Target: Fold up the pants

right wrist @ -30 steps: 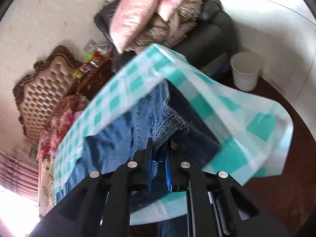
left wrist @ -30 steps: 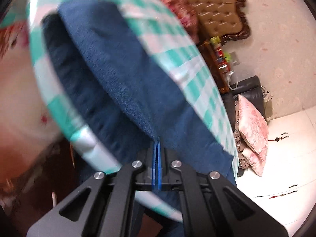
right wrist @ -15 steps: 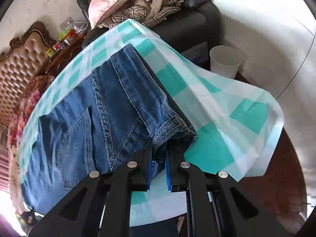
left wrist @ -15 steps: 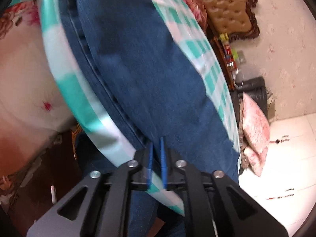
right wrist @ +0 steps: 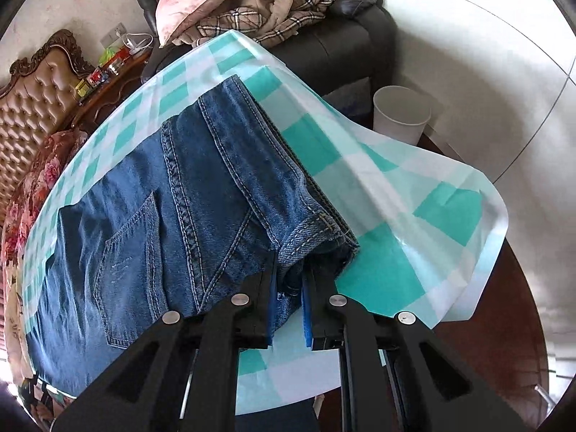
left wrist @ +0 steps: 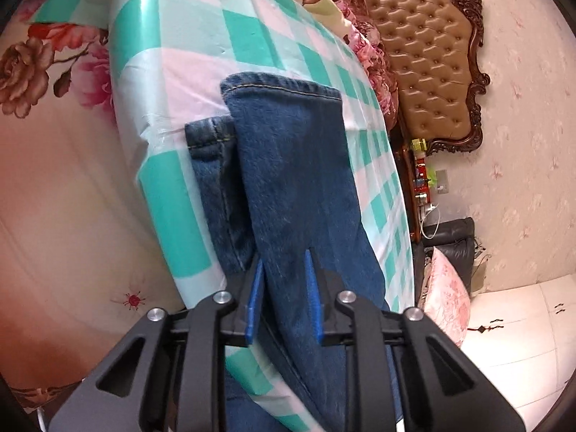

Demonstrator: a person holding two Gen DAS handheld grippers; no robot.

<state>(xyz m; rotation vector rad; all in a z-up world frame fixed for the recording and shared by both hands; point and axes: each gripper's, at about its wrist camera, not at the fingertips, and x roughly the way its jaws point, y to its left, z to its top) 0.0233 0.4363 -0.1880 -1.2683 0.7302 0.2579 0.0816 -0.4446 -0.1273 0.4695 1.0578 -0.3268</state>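
Observation:
Blue jeans lie on a teal-and-white checked cloth over a table. In the left wrist view the two leg hems lie far ahead, one leg folded over the other. My left gripper is open, its blue pads astride the top leg's fabric without pinching it. In the right wrist view the jeans show their waistband and back pocket. My right gripper has its jaws narrowly apart around the waistband corner; whether it grips is unclear.
A white bin stands on the floor beyond the table's right edge. A dark sofa with pink pillows and a plaid blanket is behind. A tufted headboard and a flowered bedspread lie beside the table.
The jeans have come down from the air and now lie flat on the cloth. My left gripper has opened and let go of the leg fabric. The right jaws have widened slightly.

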